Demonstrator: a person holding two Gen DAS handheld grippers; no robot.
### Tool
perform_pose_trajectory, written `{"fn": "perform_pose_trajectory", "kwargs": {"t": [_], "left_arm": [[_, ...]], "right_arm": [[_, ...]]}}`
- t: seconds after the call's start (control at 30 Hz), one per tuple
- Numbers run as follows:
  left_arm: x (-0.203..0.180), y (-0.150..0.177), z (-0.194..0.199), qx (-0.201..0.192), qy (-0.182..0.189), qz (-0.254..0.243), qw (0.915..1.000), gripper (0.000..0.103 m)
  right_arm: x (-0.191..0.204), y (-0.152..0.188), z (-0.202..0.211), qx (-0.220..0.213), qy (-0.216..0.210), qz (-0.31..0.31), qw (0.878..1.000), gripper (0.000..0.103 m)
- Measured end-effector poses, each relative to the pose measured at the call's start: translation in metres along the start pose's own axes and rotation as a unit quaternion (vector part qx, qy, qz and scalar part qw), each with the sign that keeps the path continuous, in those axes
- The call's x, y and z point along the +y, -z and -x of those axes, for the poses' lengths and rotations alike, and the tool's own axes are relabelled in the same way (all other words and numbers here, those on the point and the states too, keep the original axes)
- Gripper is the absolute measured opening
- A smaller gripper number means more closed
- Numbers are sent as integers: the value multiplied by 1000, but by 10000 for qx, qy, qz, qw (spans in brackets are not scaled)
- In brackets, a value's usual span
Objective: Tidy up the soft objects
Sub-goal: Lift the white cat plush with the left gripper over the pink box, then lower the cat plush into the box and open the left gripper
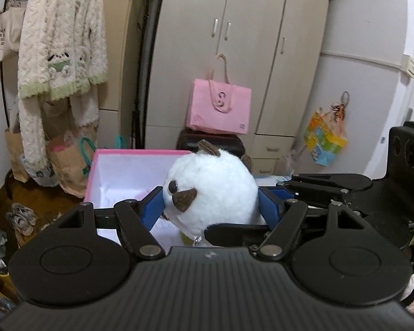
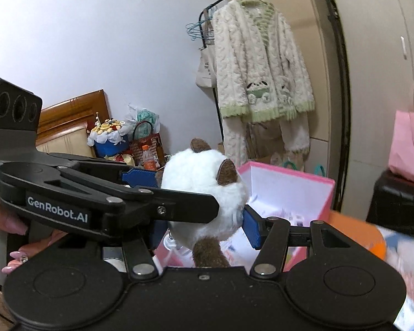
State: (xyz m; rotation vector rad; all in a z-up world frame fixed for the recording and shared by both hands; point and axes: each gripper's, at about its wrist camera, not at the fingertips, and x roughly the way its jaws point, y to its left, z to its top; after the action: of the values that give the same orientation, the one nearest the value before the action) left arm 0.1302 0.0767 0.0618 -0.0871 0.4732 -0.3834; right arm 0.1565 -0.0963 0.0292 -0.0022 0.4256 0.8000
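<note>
Bedroom clutter behind, wardrobe (image 1: 234, 41) ahead. Left gripper (image 1: 211, 207) and right gripper (image 2: 201, 220) both clamped on white plush toy (image 1: 212, 190), held aloft just before open pink box (image 1: 124, 171). Step: carrying. Next: advance over box, lower, release both

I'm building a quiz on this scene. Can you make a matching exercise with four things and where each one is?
Things:
1. plush toy
2. pink bag
3. fluffy cardigan
4. pink box

Places or states:
A. hanging on the clothes rack
B. open, just beyond the grippers
C. gripped between blue pads
D. on a dark stool by the wardrobe

Pairs: 1-C, 2-D, 3-A, 4-B. Both the left gripper and the right gripper press on the toy.
</note>
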Motion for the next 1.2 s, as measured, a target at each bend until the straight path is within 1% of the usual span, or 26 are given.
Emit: {"fn": "perform_pose_trajectory", "kwargs": {"t": [0.17,0.37,0.6,0.73,0.87,1.0,1.1,1.2], "left_arm": [[29,-3,-31,120,-98,107,9998,71],[64,3,-68,443,-101,386,9982,71],[85,8,-99,905,-105,503,9946,70],[91,10,-110,1120,-42,525,9923,70],[94,13,-117,1229,-27,546,9909,69],[93,19,-122,1309,-85,497,9901,67],[91,21,-122,1289,-121,435,9906,67],[90,20,-121,1294,-91,442,9906,67]], "right_arm": [[-13,-10,-37,146,-74,255,9995,62],[-32,-11,-86,589,-155,294,9977,62],[-45,-7,-127,1143,-108,323,9929,62],[-45,-4,-139,1396,-10,506,9889,62],[-47,-2,-147,1550,62,505,9866,62],[-43,1,-157,1910,351,720,9783,63],[-43,4,-159,2004,382,719,9763,62],[-41,5,-156,1966,455,767,9764,62]]}}
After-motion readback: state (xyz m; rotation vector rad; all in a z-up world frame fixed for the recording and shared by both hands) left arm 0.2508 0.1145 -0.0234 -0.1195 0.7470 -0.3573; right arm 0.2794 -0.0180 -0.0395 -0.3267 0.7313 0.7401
